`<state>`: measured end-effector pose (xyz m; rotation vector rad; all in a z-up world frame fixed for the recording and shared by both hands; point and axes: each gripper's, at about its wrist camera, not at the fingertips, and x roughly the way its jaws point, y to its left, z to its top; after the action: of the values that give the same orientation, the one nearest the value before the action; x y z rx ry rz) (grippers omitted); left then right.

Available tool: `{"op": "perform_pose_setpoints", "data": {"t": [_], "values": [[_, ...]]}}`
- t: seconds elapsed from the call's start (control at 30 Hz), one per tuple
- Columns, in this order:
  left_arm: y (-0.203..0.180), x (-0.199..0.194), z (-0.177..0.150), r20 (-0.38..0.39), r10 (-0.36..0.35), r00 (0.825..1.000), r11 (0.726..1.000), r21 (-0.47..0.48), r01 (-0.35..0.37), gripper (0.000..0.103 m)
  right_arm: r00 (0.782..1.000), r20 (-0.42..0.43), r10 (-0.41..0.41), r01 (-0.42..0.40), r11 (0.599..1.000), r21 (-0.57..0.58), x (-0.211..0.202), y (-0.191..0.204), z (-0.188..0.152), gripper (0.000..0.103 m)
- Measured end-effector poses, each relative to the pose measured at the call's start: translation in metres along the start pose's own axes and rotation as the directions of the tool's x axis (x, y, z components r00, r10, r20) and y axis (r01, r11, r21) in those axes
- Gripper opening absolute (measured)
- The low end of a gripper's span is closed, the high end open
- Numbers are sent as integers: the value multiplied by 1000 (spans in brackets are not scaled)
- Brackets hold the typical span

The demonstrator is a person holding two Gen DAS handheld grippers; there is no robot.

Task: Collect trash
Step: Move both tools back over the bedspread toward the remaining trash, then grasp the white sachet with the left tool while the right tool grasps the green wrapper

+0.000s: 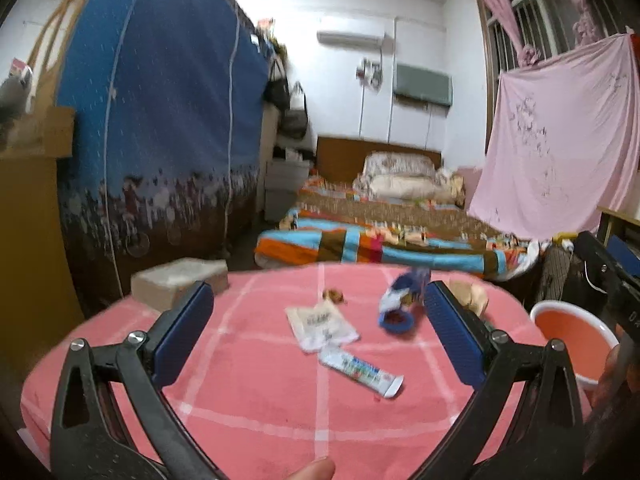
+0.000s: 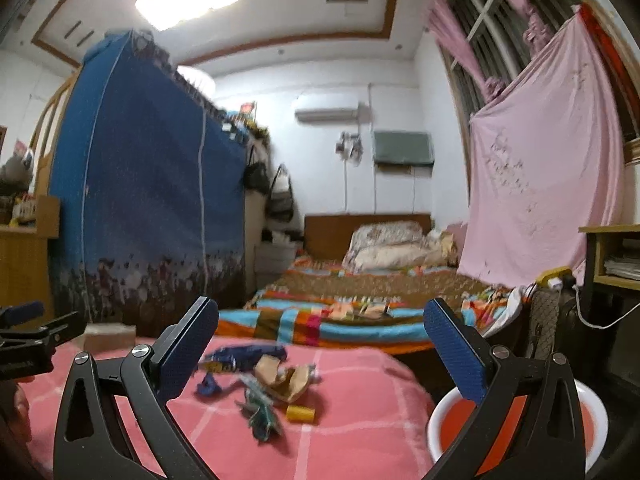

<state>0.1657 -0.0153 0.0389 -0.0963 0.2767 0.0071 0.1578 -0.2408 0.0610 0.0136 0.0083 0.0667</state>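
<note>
Trash lies scattered on a table under a pink checked cloth [image 1: 248, 408]. In the left wrist view I see a white packet [image 1: 322, 322], a toothpaste tube [image 1: 362, 372], a blue wrapper [image 1: 400, 304], a small brown scrap [image 1: 334, 296] and crumpled brown paper [image 1: 474, 298]. My left gripper [image 1: 319, 290] hangs open over the near side of the table, holding nothing. The right wrist view shows the blue wrapper [image 2: 244, 354], brown paper [image 2: 288, 380], a greenish wrapper [image 2: 260, 412] and a yellow cylinder [image 2: 300, 414]. My right gripper [image 2: 320, 306] is wide open and empty, short of them.
An orange basin with a white rim [image 1: 560, 308] [image 2: 436, 420] stands at the table's right edge. A cardboard box [image 1: 180, 280] sits at the far left. Beyond the table are a bed [image 1: 380, 240], a blue fabric wardrobe [image 1: 160, 120] and a pink sheet [image 1: 560, 140].
</note>
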Motion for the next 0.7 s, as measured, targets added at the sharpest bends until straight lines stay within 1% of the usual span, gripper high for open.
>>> {"op": "perform_pose_setpoints", "data": {"t": [0.1,0.2,0.23,0.27,0.3,0.33,0.37,0.4,0.43,0.47,0.5,0.57,0.6,0.63,0.67,0.7], "values": [[-2,19,-6,-106,-12,994,1000,-13,11,90,996,-90,12,-12,1000,-9,17,4,-7,103],[-5,40,-12,-215,-39,976,998,-47,30,89,984,-177,38,-37,999,14,34,1,-13,103],[-5,43,-14,-234,-41,971,998,-50,30,88,976,-213,52,-48,999,26,40,-1,-15,102],[-7,49,-16,-272,-41,962,998,-49,28,86,967,-247,66,-59,998,36,46,-1,-20,99],[-9,53,-18,-294,-43,955,998,-49,30,85,957,-280,78,-69,997,44,51,-2,-24,93],[-10,56,-20,-314,-45,948,998,-47,32,82,942,-323,96,-83,995,53,59,-1,-28,90],[-12,62,-22,-346,-48,937,998,-44,35,78,929,-353,111,-96,994,60,63,-1,-30,83],[-13,65,-24,-364,-53,930,998,-43,40,76,910,-394,132,-113,991,70,70,-1,-34,81],[-14,68,-25,-382,-60,922,998,-44,46,71,894,-423,150,-129,989,79,75,0,-37,79],[-16,73,-28,-413,-70,908,997,-52,53,67,878,-447,169,-145,986,88,80,1,-40,74],[-17,76,-30,-431,-77,899,997,-62,56,65,867,-465,179,-153,984,93,82,2,-42,70],[-17,84,-34,-476,-108,873,993,-100,68,56,843,-504,187,-161,982,94,88,4,-47,68],[-18,87,-35,-491,-112,864,992,-110,66,55,836,-516,189,-164,982,94,90,5,-49,65],[-18,89,-36,-504,-108,857,992,-114,58,53,827,-529,192,-167,981,95,93,6,-51,63],[-19,91,-37,-514,-97,852,993,-110,47,50,817,-543,195,-170,981,96,94,7,-53,58],[-21,91,-37,-518,-86,851,994,-102,39,48,811,-552,197,-172,980,97,96,8,-55,53]]}}
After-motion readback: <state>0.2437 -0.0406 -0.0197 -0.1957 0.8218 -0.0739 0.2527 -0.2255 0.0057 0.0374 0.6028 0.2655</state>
